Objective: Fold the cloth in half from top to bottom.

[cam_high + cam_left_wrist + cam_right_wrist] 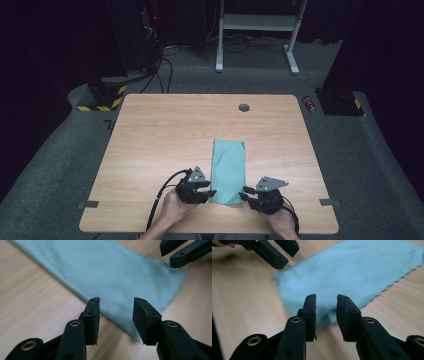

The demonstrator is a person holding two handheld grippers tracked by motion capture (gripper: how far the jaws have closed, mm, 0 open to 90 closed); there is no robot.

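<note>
desk: pale wood, bare apart from the cloth; a round cable hole sits near its far edge.
cloth: a teal strip, apparently folded lengthwise, lying flat on the desk's near half, long axis pointing away from the person; its near end lies between the two tools.
cloth, handling: thin and limp, surely very light; it should drape and slide readily on the smooth wood rather than hold a shape. Not fragile, but a single layer may slip out of a shallow pinch.
cloth, where to grip: the two near corners look best, one per tool, with the jaws reaching well over the edge so that all layers are caught. In the right tool view the edge is zigzag-cut.
left tool: jaws apart, holding nothing, at the cloth's near-left corner; in its own view the long edge runs across between the tips.
right tool: jaws apart too, a narrower gap, empty, at the near-right corner; in its own view cloth lies just beyond the tips.
hard to make out: how many layers the strip has, and whether either lower jaw touches the fabric; the close views are blurred towards the far edge. The forearms are cut off at the bottom.
</note>
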